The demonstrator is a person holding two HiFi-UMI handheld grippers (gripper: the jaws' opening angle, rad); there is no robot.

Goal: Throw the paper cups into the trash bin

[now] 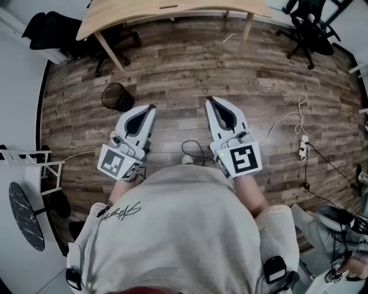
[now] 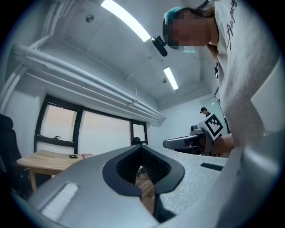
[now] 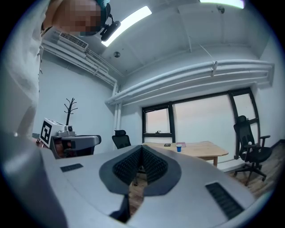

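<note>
Both of my grippers are closed on nothing: the left gripper (image 1: 150, 107) and the right gripper (image 1: 209, 99) are held out level over the wooden floor (image 1: 190, 69), side by side, pad tips pressed together and only floorboards showing through the slit behind them. What the coming move turns on is where the paper cup (image 3: 178, 148) lies. I can make out just one, a small blue one, standing upright near the edge of the desk (image 1: 172, 8) across the room. It is well apart from me and a little to the right of the line along my right jaws. My left gripper view shows the same desk but no cup that I can pick out, so I judge the right hand better placed for it (though the head view does not show the cup clearly enough to say which hand is truly nearer). With its long axis vertical, a level approach from the side suits it, once the jaws are parted. The trash bin (image 1: 118, 96), a black mesh one, stands on the floor ahead and to the left of my left gripper, near the desk's leg, so a cup from the desk would have to come back across to that side.
</note>
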